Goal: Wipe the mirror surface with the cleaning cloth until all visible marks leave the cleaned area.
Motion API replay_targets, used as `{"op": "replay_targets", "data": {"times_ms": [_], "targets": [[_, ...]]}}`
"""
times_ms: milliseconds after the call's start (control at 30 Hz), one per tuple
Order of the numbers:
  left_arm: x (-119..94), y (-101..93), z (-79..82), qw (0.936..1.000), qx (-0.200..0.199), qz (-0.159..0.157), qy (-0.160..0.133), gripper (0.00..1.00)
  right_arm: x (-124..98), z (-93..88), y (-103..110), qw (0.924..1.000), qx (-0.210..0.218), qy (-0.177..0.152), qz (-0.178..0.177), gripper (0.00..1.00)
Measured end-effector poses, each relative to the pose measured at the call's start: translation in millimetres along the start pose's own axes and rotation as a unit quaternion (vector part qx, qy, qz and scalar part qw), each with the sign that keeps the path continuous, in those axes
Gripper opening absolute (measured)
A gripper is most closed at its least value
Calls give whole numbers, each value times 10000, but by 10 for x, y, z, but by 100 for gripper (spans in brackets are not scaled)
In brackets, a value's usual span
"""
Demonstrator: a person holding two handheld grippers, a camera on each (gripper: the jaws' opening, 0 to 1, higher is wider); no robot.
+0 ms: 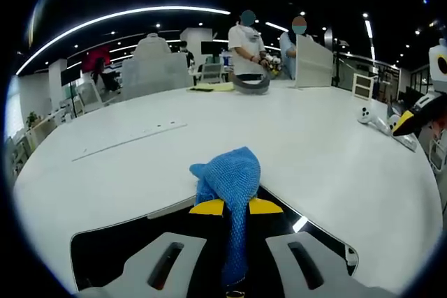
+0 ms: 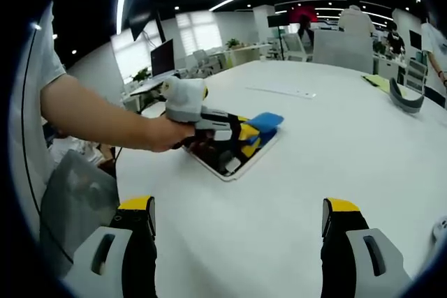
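Your items: textured blue knit cleaning cloth (image 1: 229, 181); black-faced, white-framed rectangular mirror (image 2: 230, 162); plain white round table (image 1: 321, 137); grey grippers, yellow-tipped jaws.

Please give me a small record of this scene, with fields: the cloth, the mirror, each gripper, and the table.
cloth: blue, clamped in the left gripper, lying on the mirror
mirror: dark, flat on the table, white rim
left gripper: shut on cloth, over the mirror, held by a hand
right gripper: open, holds nothing, apart from the mirror
table: white, large
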State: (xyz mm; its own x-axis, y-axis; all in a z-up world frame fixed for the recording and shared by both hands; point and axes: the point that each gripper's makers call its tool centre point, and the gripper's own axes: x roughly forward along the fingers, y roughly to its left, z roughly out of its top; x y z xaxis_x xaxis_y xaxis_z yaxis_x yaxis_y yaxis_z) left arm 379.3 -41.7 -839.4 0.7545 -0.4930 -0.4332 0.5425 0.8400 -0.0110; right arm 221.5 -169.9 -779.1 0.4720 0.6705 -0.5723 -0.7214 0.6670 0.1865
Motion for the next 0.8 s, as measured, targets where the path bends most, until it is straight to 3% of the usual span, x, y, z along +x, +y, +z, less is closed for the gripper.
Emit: {"op": "replay_targets", "data": {"times_ms": [433, 800], "targets": [[-5, 13, 1, 10000, 22, 45, 12, 7, 3, 14, 14, 10000, -20, -18, -2, 100], [-26, 134, -7, 9999, 5, 158, 31, 7, -9, 66, 52, 9998, -181, -47, 20, 100]]}}
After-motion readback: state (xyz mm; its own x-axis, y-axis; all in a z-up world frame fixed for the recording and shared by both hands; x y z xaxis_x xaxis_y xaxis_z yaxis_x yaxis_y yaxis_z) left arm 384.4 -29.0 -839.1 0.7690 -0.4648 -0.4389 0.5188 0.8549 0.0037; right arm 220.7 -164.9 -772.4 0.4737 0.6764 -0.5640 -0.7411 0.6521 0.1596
